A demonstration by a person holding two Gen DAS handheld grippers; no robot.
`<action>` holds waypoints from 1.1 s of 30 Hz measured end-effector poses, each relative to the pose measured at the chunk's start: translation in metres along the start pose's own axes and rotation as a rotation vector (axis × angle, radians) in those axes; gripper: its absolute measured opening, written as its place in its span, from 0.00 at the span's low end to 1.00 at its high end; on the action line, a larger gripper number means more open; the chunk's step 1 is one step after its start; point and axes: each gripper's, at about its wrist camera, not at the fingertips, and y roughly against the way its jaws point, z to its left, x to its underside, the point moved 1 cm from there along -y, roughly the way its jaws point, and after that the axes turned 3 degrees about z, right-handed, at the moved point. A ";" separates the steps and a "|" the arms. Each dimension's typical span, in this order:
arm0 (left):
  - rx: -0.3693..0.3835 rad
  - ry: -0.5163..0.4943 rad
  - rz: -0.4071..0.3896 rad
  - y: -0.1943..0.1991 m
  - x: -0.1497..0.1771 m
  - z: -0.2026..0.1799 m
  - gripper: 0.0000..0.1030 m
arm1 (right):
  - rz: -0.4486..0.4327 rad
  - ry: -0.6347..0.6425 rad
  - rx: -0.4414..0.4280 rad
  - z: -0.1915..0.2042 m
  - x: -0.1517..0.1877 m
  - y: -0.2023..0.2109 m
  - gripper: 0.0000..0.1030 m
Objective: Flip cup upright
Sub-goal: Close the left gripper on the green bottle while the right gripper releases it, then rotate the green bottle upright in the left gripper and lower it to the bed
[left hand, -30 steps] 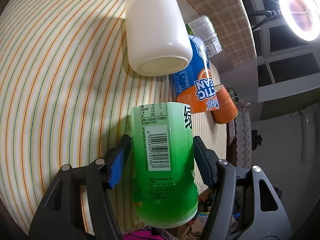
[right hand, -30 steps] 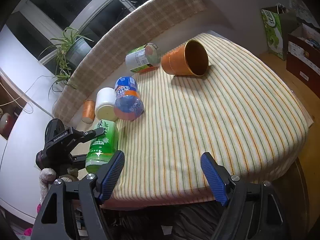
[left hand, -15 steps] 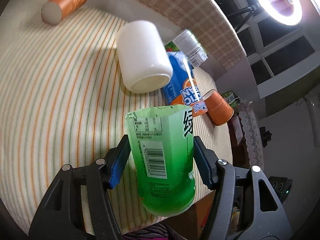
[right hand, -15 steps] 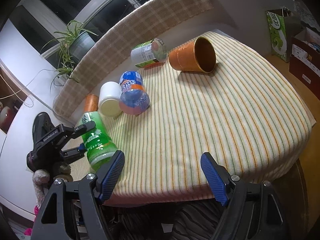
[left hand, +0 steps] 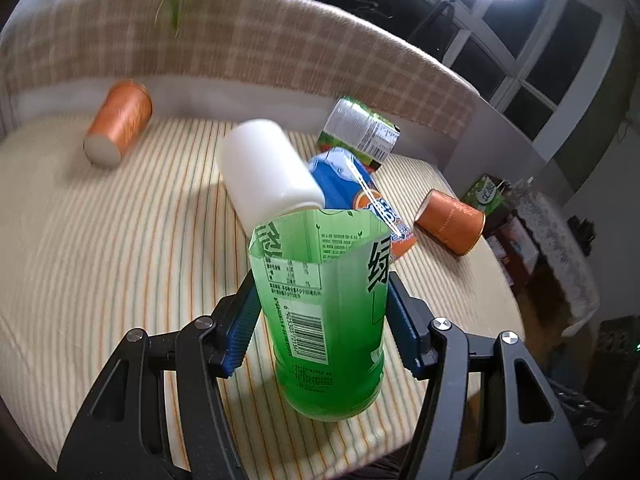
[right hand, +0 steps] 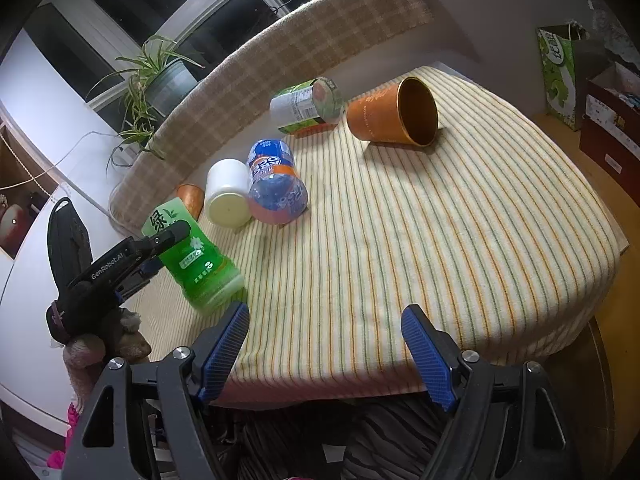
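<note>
While the left gripper (left hand: 320, 324) pinches the green cup (left hand: 326, 312) across its middle, both blue pads pressed against its walls, the cup stands nearly upright near the front left corner of the striped cloth (right hand: 440, 240), open mouth up and rounded base down. In the right wrist view it leans a little, and whether the base (right hand: 218, 288) rests flat on the cloth or sits just above it cannot be told. The right gripper (right hand: 326, 354) hangs off the front edge with its jaws spread wide and nothing between them.

Judged from this, the flip itself looks almost done and the step in hand is setting the cup down. The next move calls for levelling it so the base sits flat, then easing the pads apart and drawing straight back without nudging the thin wall. The cup is close to the table edge, so a crooked release could tip it off.

Behind it lie a white cup (left hand: 268, 172), a blue bottle (left hand: 352, 188), a can (left hand: 360, 132) and two orange cups (left hand: 118, 122) (left hand: 450, 226), all on their sides.
</note>
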 end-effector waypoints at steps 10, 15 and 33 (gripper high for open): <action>-0.064 -0.081 -0.062 -0.001 -0.005 -0.012 0.59 | -0.001 0.000 0.003 -0.001 0.001 0.002 0.79; -0.089 -0.122 -0.071 -0.002 0.001 -0.019 0.59 | -0.002 -0.002 0.002 -0.001 0.001 0.002 0.79; -0.079 -0.209 -0.047 -0.006 0.022 -0.038 0.59 | -0.001 -0.001 0.006 0.001 0.002 0.004 0.79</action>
